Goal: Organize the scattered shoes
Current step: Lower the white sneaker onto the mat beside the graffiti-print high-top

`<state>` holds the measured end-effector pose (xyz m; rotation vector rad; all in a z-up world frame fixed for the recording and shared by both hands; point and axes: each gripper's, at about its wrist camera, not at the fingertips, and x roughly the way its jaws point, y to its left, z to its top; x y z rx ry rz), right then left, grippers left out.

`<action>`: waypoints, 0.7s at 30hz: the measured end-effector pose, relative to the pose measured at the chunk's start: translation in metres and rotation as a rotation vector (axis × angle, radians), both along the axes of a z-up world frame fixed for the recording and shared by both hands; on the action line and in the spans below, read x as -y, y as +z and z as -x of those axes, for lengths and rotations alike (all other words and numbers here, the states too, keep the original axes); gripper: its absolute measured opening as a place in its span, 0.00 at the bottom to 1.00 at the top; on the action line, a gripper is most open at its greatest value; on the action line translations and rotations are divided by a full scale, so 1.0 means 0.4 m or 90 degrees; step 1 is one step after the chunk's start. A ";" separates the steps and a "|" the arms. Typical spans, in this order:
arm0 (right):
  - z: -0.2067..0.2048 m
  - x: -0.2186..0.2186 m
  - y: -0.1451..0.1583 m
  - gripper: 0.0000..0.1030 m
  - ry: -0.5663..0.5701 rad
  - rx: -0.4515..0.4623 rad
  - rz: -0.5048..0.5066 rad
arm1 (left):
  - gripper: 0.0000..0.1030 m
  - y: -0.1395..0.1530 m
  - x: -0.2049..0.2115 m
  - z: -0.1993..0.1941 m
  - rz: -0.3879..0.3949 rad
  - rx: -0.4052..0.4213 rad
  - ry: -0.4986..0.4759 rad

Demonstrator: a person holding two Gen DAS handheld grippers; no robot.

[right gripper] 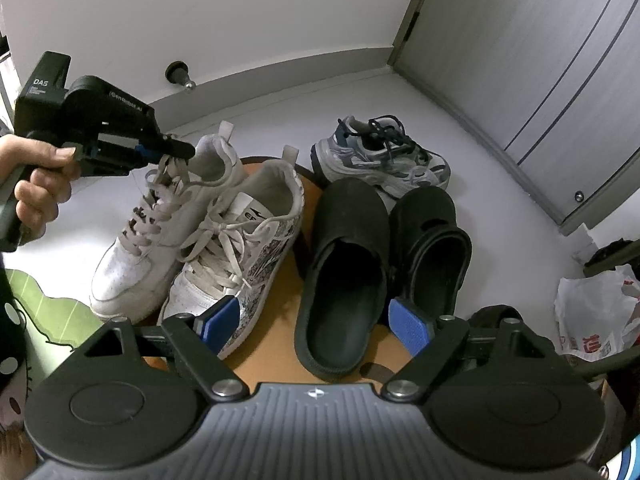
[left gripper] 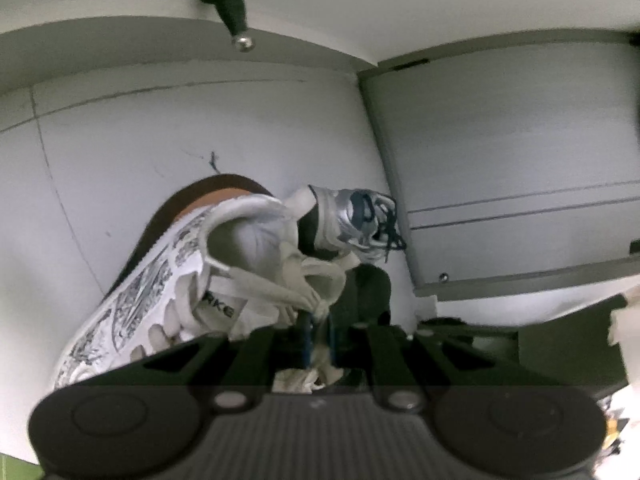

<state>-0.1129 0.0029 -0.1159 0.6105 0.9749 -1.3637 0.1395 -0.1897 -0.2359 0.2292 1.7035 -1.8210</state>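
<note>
Closest to us in the right wrist view, our right gripper (right gripper: 316, 320) hangs with its blue pads (right gripper: 410, 326) spread wide apart, holding nothing, over a round brown mat (right gripper: 276, 344). On that mat stand a printed white sneaker (right gripper: 244, 252) and, to its right, a pair of black clogs (right gripper: 384, 264), side by side with their open heels toward us. Just left of the printed sneaker, touching it, sits a plain white sneaker (right gripper: 136, 248), mostly off the mat on the pale floor (right gripper: 280, 92). Behind the clogs, a silver and navy sneaker (right gripper: 380, 156) rests on the floor beside the grey cabinet door (right gripper: 540, 80).

Our left gripper (right gripper: 176, 150), held in a hand (right gripper: 40, 188), reaches in from the left, its fingers pressed together on the laces at the plain white sneaker's tongue. From the left wrist view, those tongs (left gripper: 318, 332) pinch white laces (left gripper: 304, 296) between narrow blue pads, with the printed sneaker (left gripper: 160, 280) lying alongside. A black doorstop (left gripper: 230, 4) stands by the wall. A white plastic bag (right gripper: 596, 312) lies at far right.
</note>
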 end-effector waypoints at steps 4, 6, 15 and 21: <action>-0.001 0.000 -0.004 0.83 0.001 0.000 -0.004 | 0.08 -0.002 0.009 0.009 0.008 -0.002 0.003; -0.002 -0.001 -0.003 0.83 0.003 0.001 -0.006 | 0.08 -0.003 0.013 0.013 0.012 -0.003 0.004; -0.007 0.003 -0.008 0.83 0.004 -0.001 -0.013 | 0.08 -0.042 0.026 0.029 -0.001 -0.018 -0.005; -0.013 0.000 -0.009 0.83 0.014 0.002 -0.016 | 0.08 -0.044 0.003 0.028 -0.005 -0.022 -0.012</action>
